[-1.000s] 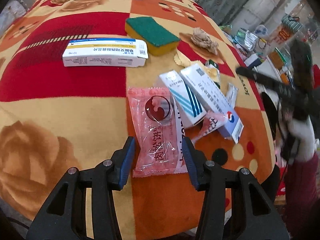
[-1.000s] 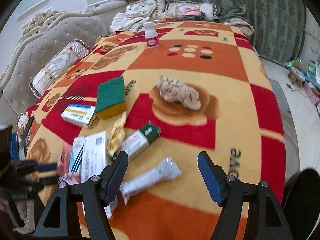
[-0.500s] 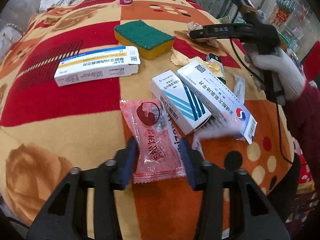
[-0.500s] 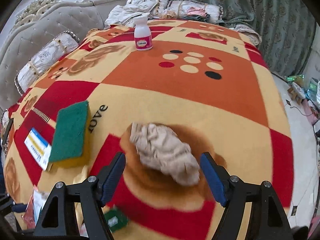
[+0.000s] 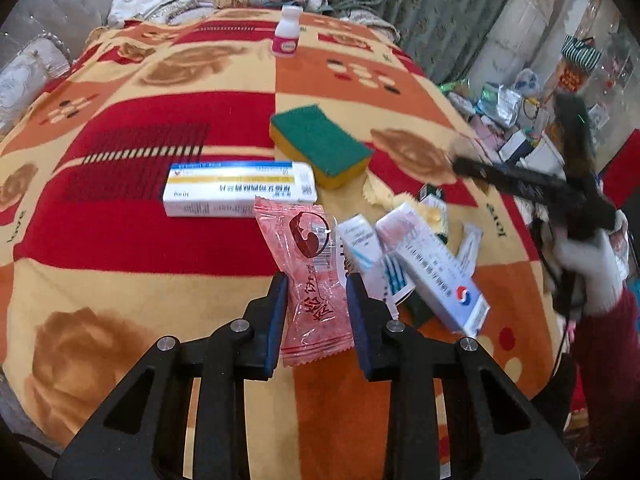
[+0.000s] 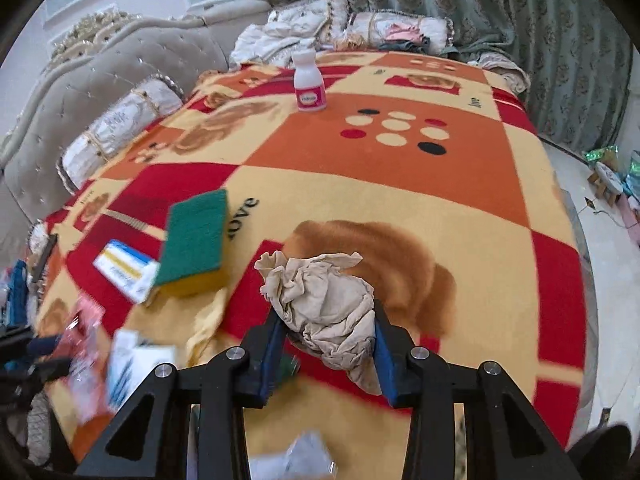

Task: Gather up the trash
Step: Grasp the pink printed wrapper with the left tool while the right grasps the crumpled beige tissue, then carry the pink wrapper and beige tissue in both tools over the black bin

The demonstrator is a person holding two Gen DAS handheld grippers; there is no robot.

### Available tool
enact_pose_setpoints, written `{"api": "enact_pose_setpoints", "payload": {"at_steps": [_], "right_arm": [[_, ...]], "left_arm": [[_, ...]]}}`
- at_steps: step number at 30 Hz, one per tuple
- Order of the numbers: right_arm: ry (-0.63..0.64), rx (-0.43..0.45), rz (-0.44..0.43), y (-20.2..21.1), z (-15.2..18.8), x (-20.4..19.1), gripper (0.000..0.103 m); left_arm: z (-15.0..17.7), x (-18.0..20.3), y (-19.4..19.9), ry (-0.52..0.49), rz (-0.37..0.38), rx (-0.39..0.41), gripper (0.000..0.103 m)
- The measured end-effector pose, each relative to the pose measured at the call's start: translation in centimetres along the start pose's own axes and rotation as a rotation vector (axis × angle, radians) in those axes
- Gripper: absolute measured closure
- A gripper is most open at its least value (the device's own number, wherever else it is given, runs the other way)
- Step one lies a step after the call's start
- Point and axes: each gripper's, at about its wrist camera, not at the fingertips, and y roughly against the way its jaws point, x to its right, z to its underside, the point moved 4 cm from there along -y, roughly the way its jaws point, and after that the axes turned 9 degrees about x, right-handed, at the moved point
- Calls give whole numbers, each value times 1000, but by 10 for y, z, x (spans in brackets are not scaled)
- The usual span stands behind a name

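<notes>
The left tongs (image 5: 316,312) are closing, their pads pressing both sides of a pink snack wrapper (image 5: 310,276), which rises toward twelve o'clock. Just at its three o'clock, medicine boxes (image 5: 424,264) crowd together near the blanket's (image 5: 120,240) right edge. A long white box (image 5: 240,188) and a green sponge (image 5: 320,144) lie at twelve o'clock. Toward nine o'clock the blanket is bare.

The right tongs (image 6: 326,344) are closing too, pinching a crumpled beige tissue (image 6: 324,300). From twelve to three o'clock open blanket runs to its edges; a white bottle (image 6: 308,82) stands far off at twelve.
</notes>
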Motion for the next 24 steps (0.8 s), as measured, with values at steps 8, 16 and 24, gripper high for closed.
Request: {"api": "enact_pose_setpoints", "payload": {"at_steps": [8,16,24], "right_arm": [[-23,46,0,55,28,-10,65],[-46,64,15,88,49,-7,65],[-86,88,64,116,62,15,65]], "left_arm": [[-13,32,21,-22,39,63,76],[-25,75,26,-61,88,100,76],[-30,118,15,-113,131,95,78]]}}
